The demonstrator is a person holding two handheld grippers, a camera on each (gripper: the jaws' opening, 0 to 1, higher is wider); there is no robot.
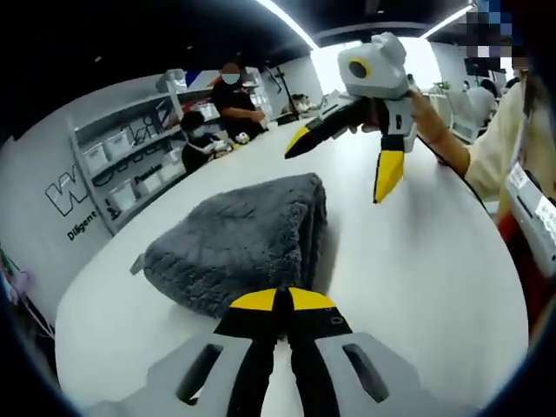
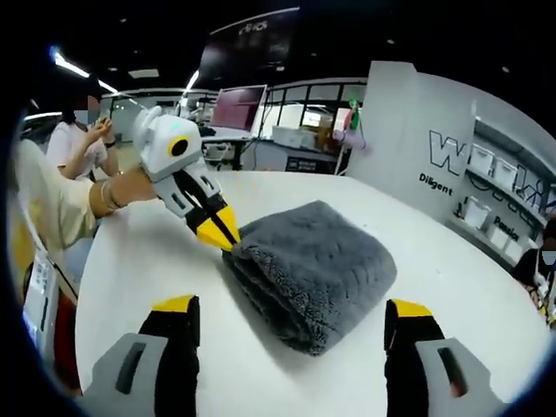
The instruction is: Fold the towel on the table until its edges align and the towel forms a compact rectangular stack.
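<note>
Left gripper view: left tool (image 1: 280, 301) clenched at the folded grey towel (image 1: 239, 239) on the white counter (image 1: 417, 261); right tool (image 2: 291, 314) hangs released.

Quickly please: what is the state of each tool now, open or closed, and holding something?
Left tool: closed, holding nothing, its tips by the folded grey towel.
Right tool: open, holding nothing.

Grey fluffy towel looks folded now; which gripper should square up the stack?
Left, probably. The left gripper is shut with its tips at the corner of the grey fluffy towel on the white table, while the right gripper hangs open above the table.
</note>
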